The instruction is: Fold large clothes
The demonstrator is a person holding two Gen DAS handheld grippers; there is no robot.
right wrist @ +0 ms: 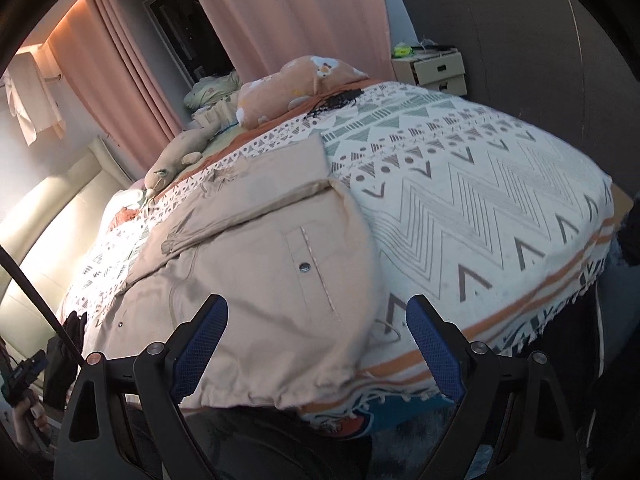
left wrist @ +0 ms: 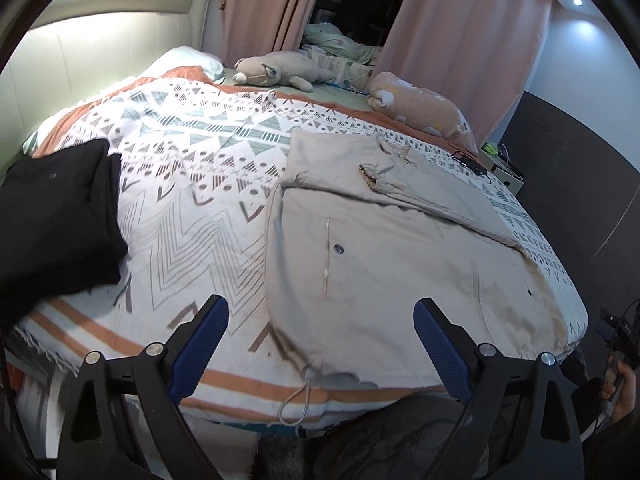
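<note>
Beige jacket (left wrist: 384, 248) is being shown, in the left wrist view, lying flat on the patterned bedspread (left wrist: 192, 184), its drawstring hem at the near edge of the bed and a sleeve folded across its upper part. The left gripper (left wrist: 320, 344) is being held above that hem with its blue-padded jaws spread wide, nothing being pinched between them. A black folded garment (left wrist: 56, 224) is being seen well apart on the left of the bedspread, a plush toy (left wrist: 280, 70) and a pink pillow (left wrist: 420, 106) at the far side beneath pink curtains (left wrist: 264, 4). At the right edge a hand (left wrist: 622, 392) is being seen gripping a handle. In the right wrist view, the jacket (right wrist: 248, 280) is being seen on the left part of the bedspread (right wrist: 500, 184), reaching the near edge. The right gripper (right wrist: 316, 348) is being held over the jacket's hem corner, jaws spread wide and closing on nothing. A small drawer unit (right wrist: 434, 68) is being seen beyond the bed.
</note>
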